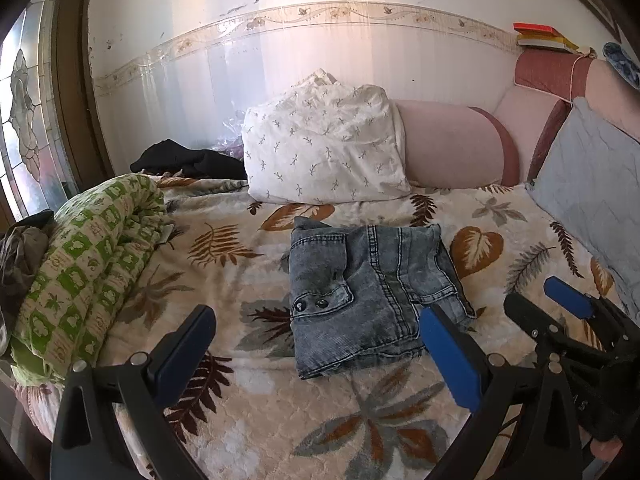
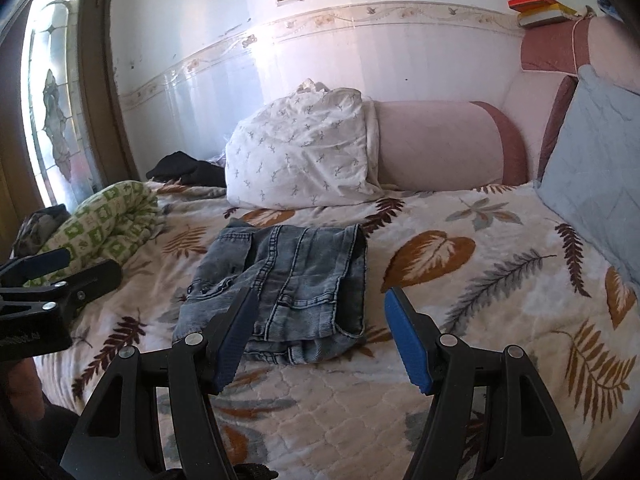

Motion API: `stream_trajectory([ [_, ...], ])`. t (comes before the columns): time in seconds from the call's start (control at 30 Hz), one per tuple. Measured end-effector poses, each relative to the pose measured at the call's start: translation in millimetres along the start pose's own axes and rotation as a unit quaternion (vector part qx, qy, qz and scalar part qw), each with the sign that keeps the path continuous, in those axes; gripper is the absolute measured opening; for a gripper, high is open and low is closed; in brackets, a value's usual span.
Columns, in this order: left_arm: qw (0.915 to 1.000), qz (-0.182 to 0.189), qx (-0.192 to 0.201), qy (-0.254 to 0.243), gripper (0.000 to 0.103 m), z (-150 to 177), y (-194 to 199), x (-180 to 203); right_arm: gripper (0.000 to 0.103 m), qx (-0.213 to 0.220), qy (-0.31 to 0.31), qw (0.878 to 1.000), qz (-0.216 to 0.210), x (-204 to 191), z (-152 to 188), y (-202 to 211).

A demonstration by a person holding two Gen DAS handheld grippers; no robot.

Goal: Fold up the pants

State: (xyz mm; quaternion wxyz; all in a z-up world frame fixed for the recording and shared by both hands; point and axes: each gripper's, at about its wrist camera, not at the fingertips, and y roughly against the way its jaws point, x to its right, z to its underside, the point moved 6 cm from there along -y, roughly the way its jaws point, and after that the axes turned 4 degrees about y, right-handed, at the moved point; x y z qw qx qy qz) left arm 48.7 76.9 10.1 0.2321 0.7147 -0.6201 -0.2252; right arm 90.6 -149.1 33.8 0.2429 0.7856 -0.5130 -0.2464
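Grey-blue denim pants (image 1: 368,296) lie folded into a compact square on the leaf-print bedspread (image 1: 280,420), waistband buttons showing at the lower left. My left gripper (image 1: 320,320) hovers open just short of the pants' near edge, nothing between its blue pads. In the right wrist view the same folded pants (image 2: 280,280) sit ahead and slightly left. My right gripper (image 2: 320,300) stands open over their near right corner, holding nothing. The right gripper (image 1: 552,300) also shows at the right of the left wrist view, apart from the pants.
A white patterned pillow (image 1: 324,148) and pink bolster (image 1: 452,144) lie against the far wall. A rolled green-checked quilt (image 1: 92,264) lies at the left, dark clothes (image 1: 188,160) behind it. A pale blue cushion (image 1: 592,188) leans at the right.
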Motion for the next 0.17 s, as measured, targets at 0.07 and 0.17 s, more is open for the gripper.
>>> stream_trajectory([
  [0.07,1.0000,0.003,0.001,-0.002,0.103,-0.1,0.1,-0.7,0.065,-0.002,0.003,1.000,-0.005,-4.0,1.1,-0.1],
  [0.17,1.0000,0.000,0.001,0.004,0.103,-0.3,0.8,-4.4,0.065,-0.001,0.006,1.000,-0.011,-10.1,1.0,1.3],
])
